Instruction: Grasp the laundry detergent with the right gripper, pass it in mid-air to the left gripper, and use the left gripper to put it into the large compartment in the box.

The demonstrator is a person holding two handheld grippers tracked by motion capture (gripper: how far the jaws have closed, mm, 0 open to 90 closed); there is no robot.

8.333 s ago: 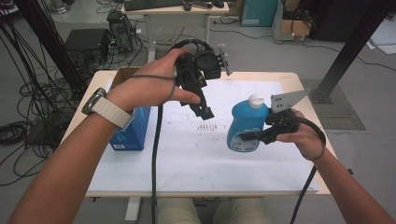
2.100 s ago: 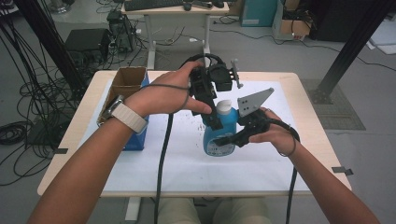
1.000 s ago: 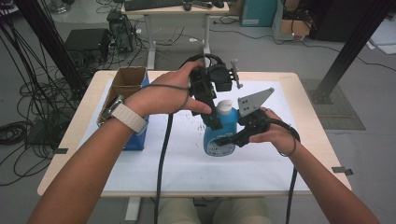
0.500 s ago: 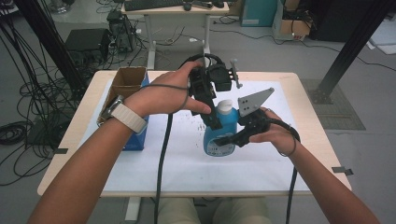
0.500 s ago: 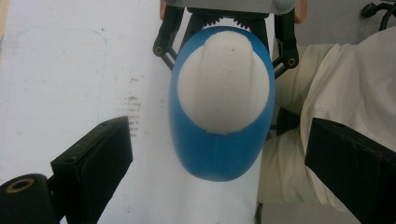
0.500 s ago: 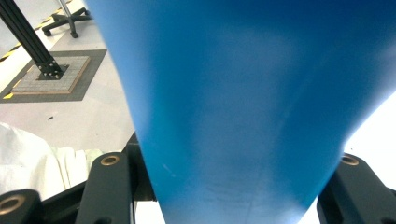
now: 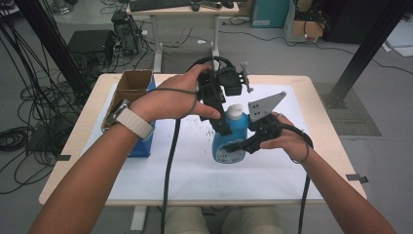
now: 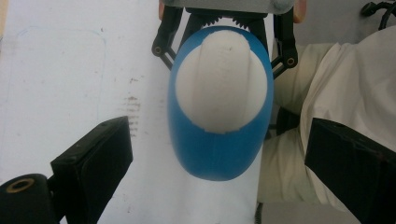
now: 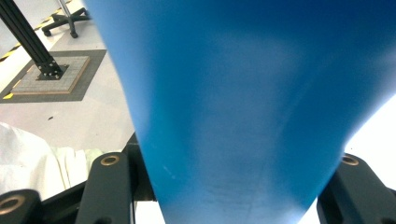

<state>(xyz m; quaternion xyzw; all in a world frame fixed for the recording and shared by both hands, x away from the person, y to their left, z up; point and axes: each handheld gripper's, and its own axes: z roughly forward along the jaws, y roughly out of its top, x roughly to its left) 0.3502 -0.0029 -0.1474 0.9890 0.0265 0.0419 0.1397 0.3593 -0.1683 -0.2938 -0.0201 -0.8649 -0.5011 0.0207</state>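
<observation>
White paper (image 7: 195, 165), matte and flecked with small dark marks, covers most of the pale wooden table (image 7: 321, 122). Nearest the person, the right gripper (image 7: 239, 146) clamps the lower body of the blue bottle (image 7: 229, 139); in the right gripper view its black jaws press against both sides of the smooth, glossy plastic. The bottle stands upright on the paper near the table's middle, its body oval and tapering upward to a ribbed white cap (image 8: 220, 84). Just above, the left gripper (image 7: 225, 127) points down over the cap with its jaws spread wide, one on each side and clear of it. Farther left stand a blue box (image 7: 146, 141) and an open cardboard box (image 7: 131, 85). Against half a second ago, nothing has visibly shifted.
</observation>
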